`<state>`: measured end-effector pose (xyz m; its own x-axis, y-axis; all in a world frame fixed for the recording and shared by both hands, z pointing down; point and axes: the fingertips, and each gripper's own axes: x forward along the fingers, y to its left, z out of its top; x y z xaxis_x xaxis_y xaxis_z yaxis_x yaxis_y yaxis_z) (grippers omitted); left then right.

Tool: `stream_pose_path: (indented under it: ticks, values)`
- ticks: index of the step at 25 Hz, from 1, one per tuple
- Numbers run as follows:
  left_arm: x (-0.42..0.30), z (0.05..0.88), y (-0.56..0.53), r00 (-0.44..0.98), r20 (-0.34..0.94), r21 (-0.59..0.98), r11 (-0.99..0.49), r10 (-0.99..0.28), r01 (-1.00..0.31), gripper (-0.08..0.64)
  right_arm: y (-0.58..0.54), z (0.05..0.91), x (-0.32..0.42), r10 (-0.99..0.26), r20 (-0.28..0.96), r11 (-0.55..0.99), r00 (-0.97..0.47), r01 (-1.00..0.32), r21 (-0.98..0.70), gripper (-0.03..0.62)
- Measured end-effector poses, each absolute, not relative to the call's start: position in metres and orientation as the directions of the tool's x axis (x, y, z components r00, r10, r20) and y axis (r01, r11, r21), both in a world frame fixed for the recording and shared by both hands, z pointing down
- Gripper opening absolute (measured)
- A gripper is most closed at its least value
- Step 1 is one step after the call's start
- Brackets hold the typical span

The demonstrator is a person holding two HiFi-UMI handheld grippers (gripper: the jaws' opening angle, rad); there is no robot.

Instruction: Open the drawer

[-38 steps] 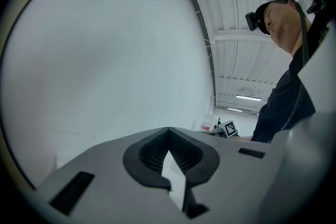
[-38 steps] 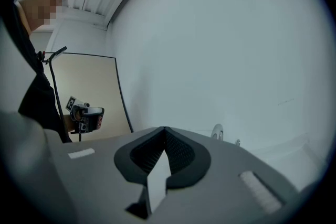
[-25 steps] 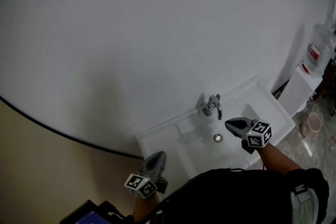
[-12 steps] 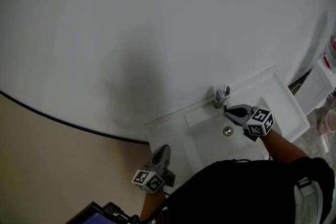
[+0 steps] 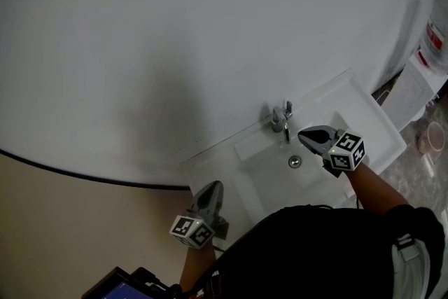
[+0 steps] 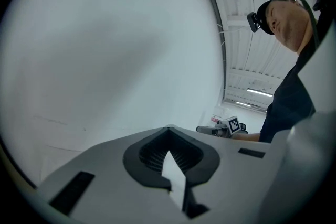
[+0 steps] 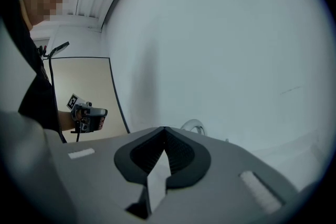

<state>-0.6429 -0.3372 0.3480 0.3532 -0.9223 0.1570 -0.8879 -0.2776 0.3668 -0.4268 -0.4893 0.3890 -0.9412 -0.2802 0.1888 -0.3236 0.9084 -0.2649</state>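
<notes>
No view shows the drawer, so its look and place cannot be told. Both are clenched, tips together, and empty: the left hand-held gripper (image 5: 212, 187) hangs just off the sink's (image 5: 371, 119) left edge, the right hand-held gripper (image 5: 304, 135) above the sink beside the tap (image 5: 282, 119). Only the head view shows the sink; each gripper view shows the other gripper before the white wall (image 5: 210, 24).

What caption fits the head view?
Left hand-held gripper and right hand-held gripper, both shut, near a white sink and its faucet.
</notes>
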Motion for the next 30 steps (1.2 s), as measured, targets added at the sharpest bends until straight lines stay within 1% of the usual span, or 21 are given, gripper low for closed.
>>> stream_pose_path:
  ticks: [5, 11, 21, 30]
  values:
    - [-0.599, 0.353, -0.365, 0.450, 0.190, 0.356, -0.366, -0.872, -0.860, -0.009, -0.491, 0.399, -0.375, -0.368, 0.188, 0.867, -0.911, -0.409, -0.286, -0.003]
    - [-0.525, 0.369, -0.402, 0.571, 0.227, 0.348, -0.482, -0.789, -0.804, -0.009, -0.501, 0.420, -0.291, -0.490, 0.187, 0.793, -0.851, -0.525, -0.311, -0.003]
    - [-0.361, 0.409, -0.449, 0.759, 0.300, 0.361, -0.668, -0.578, -0.651, -0.009, -0.502, 0.469, -0.127, -0.684, 0.197, 0.620, -0.702, -0.702, -0.349, -0.003]
    - [-0.206, 0.470, -0.465, 0.864, 0.385, 0.395, -0.787, -0.326, -0.473, -0.009, -0.477, 0.542, 0.022, -0.817, 0.244, 0.417, -0.522, -0.828, -0.375, -0.003]
